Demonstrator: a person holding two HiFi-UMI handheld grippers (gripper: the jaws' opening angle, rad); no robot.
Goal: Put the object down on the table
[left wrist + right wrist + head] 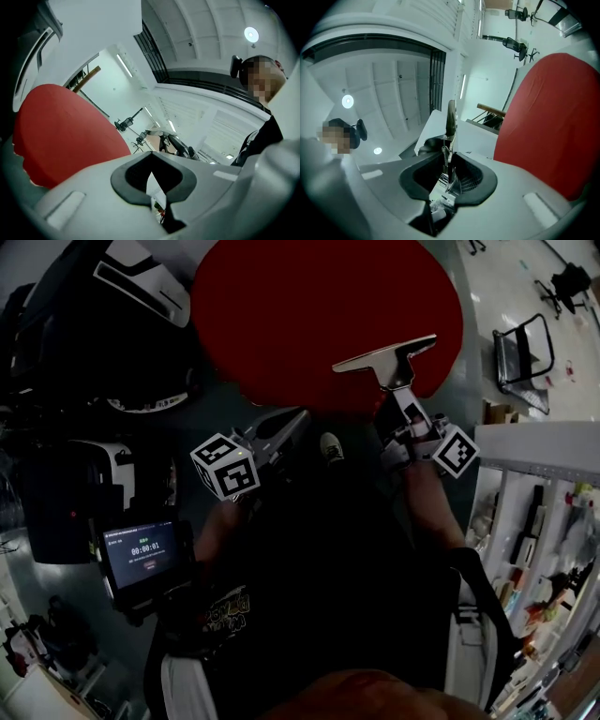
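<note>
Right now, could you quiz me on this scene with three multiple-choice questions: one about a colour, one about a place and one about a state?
1. What colour is the round table?
A white
B red
C green

2. Where is the metal tool?
A lying on the table
B in the right gripper
C on the floor

3. What sits between the jaws of the left gripper?
A a cup
B a second tool
C nothing

Answers:
1 B: the tabletop looks red in every view.
2 B: its jaws clamp the tool's stem.
3 C: only the background shows through the narrow gap.
</note>
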